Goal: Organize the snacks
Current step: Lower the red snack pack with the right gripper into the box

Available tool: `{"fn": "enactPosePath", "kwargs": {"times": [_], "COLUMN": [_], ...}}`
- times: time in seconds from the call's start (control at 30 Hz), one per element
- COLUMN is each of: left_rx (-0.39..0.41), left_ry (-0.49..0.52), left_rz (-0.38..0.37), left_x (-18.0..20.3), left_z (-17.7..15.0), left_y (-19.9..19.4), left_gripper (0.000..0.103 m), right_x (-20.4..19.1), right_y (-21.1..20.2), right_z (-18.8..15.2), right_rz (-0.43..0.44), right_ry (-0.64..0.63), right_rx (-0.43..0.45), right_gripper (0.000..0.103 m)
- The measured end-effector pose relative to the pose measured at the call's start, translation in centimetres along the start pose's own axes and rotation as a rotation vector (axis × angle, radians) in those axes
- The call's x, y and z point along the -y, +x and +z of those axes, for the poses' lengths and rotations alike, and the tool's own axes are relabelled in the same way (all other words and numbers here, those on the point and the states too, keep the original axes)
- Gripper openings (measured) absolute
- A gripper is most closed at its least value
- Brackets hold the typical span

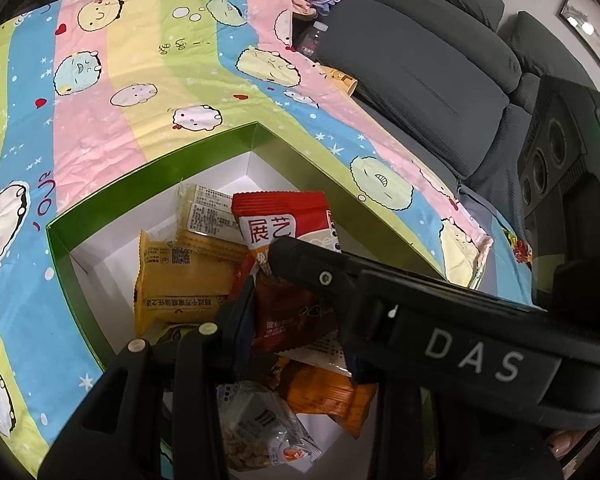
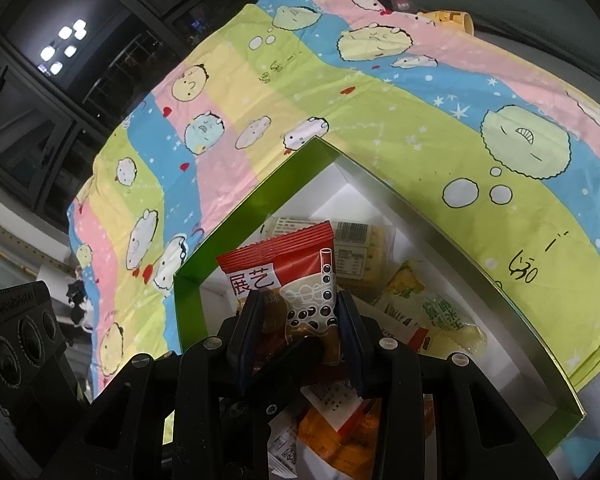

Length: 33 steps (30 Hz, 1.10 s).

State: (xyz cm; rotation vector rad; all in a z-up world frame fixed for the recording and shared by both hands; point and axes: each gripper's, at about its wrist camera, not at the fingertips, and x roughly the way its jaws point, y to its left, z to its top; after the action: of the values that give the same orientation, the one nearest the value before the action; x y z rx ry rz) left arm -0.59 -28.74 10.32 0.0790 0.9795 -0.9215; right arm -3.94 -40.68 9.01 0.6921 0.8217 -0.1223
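Note:
A green box with a white inside [image 1: 80, 280] [image 2: 188, 304] lies on a striped cartoon blanket and holds several snack packets. My right gripper [image 2: 298, 316] is shut on a red bubble-tea packet [image 2: 288, 276] and holds it upright over the box; the packet also shows in the left wrist view [image 1: 284, 220]. My left gripper [image 1: 296, 320] has its fingers around a dark red packet [image 1: 292, 320] over the box; its right finger is hidden by the right gripper's arm. A yellow packet [image 1: 180, 280] and an orange packet [image 1: 328, 396] lie in the box.
The striped blanket [image 1: 140, 100] [image 2: 340, 120] covers the surface around the box. A grey sofa [image 1: 420, 60] stands at the right, with a bottle [image 1: 314, 36] and a yellow cup [image 1: 342, 80] beside it. Dark windows [image 2: 40, 80] are at the left.

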Motion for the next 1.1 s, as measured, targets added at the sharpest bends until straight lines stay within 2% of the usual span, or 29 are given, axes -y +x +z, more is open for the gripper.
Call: {"fn": "enactPosePath", "kwargs": {"times": [0.5,1.1], "left_rx": [-0.037,-0.072], "left_ry": [-0.030,-0.060], "left_rz": [-0.014,0.006], "left_x": [-0.8,-1.5], "left_z": [-0.3,-0.7], "left_y": [1.2,2.3], "left_gripper": [0.036,0.038], "right_x": [0.8,1.5], "right_y": [1.3,2.7], "right_z": [0.0,-0.3], "right_rz": [-0.017,-0.025], "right_ry": [0.025,0.064], "right_rx": [-0.035,-0.076], "right_gripper": [0.040,0.040]}}
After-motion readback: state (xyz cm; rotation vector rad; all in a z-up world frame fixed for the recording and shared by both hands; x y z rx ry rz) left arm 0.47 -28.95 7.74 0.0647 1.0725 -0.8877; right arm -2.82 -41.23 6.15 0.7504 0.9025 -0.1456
